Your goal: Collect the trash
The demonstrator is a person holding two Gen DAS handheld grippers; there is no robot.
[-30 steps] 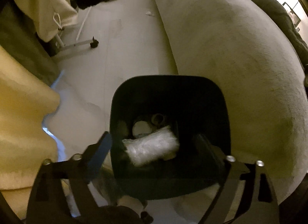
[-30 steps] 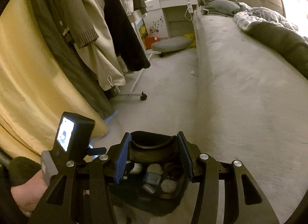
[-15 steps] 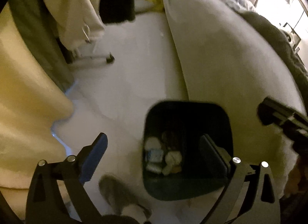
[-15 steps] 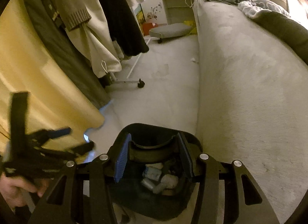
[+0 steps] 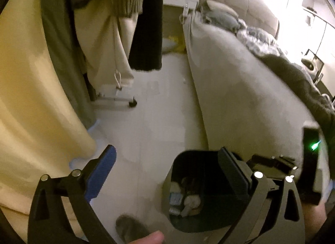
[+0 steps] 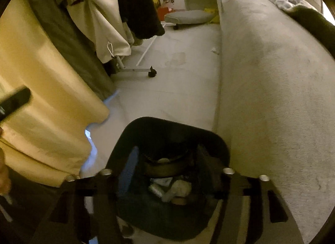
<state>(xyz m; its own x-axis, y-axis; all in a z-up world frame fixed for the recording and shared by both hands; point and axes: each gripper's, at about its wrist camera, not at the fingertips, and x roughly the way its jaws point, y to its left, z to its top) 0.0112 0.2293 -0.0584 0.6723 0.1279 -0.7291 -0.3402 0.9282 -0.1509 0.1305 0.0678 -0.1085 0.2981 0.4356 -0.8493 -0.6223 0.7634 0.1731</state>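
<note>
The bin [image 6: 167, 139], light and stiff, is standing beside the bed [image 6: 272, 97]; its rim is being favoured. The left claw [image 5: 167, 172] is gaping, empty; the right claw [image 6: 165, 172] is gripping something dark.
</note>
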